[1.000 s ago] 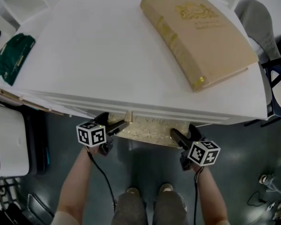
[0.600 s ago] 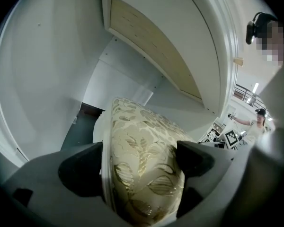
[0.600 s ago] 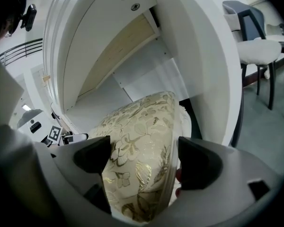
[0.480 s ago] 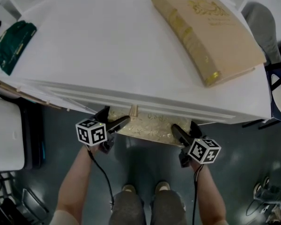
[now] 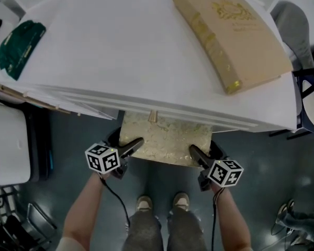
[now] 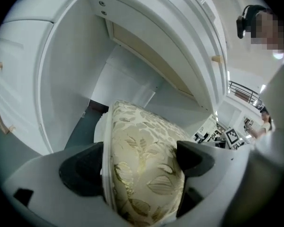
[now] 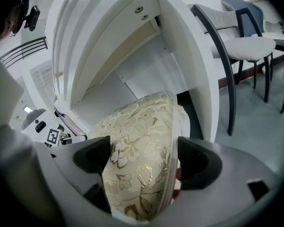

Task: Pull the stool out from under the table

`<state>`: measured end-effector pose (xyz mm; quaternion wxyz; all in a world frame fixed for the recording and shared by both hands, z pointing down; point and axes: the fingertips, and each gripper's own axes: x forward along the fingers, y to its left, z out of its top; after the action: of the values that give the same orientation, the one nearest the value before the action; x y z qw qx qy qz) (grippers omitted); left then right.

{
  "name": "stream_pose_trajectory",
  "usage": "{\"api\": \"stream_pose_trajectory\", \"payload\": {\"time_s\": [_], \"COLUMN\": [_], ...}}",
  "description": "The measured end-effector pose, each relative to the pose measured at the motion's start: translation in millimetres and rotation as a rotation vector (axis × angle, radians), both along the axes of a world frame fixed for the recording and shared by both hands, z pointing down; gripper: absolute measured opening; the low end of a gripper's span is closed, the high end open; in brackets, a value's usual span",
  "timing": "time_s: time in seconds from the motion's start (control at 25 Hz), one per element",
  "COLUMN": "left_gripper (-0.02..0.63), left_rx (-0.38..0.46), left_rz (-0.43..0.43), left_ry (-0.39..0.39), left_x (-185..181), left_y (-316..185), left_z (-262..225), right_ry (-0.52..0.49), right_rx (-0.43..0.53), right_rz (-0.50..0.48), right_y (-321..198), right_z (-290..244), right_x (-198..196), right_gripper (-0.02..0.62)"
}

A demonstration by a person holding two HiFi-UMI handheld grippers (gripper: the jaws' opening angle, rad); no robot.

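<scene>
Position: the stool (image 5: 165,137) sits at 6 o'clock of the bench (image 5: 110,51); its gold-patterned seat is partly clear of the bench's front edge, the far part under the overhang.

Left gripper (image 5: 132,146): set on the seat's corner at 7 o'clock; my jaws are closed on the stool, one pad against the pale rim and the other pressed into the cushion.

Right gripper (image 5: 196,153): set on the corner at 5 o'clock; jaws spread wide because the seat is thick, yet both pads bear on it, so I rate this a grip on the stool, not an open hand.

Reason for the hold: two matched grips at the near corners let me draw the seat straight toward 6 o'clock without it slewing against the bench's sides.

Other items: a tan book (image 5: 235,35) lies at 1 o'clock on the bench top, well apart from the work and not at risk.

Assessment: task under way, not finished; the next pull calls for an even draw on both sides, as the padding may give under the pads.
</scene>
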<state>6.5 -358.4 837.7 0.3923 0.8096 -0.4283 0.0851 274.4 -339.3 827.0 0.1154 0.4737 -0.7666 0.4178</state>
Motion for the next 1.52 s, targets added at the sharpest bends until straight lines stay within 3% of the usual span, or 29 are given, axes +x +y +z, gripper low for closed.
{"api": "stream_pose_trajectory", "payload": {"time_s": [0.2,0.36,0.52,0.76,0.92,1.24,1.52], "left_gripper": [0.472,0.472,0.472,0.471,0.471,0.471,0.471], "left_rx": [-0.039,-0.042,-0.072,-0.027,-0.03,-0.072,-0.106], "left_rz": [-0.01,-0.019,-0.013,-0.046,-0.068,-0.152,-0.304], "left_ry": [-0.005,0.001,0.012,-0.011,-0.018,-0.005,-0.001], "left_x": [0,0,4,2,-5,-48,-103], "left_y": [21,22,24,25,37,90,154], "left_z": [7,7,11,5,-1,-43,-101], "right_ry": [0.012,-0.07,-0.074,-0.029,-0.025,-0.004,0.0], "right_rx": [-0.026,-0.067,-0.09,0.002,0.001,-0.034,-0.064], "right_rz": [0.0,0.054,0.023,0.052,0.045,-0.03,-0.182], "right_y": [12,5,-1,-1,9,40,63], "right_z": [6,12,17,12,6,-38,-94], "right_x": [-1,0,4,4,-2,-45,-108], "right_gripper": [0.449,0.454,0.454,0.454,0.454,0.454,0.454]}}
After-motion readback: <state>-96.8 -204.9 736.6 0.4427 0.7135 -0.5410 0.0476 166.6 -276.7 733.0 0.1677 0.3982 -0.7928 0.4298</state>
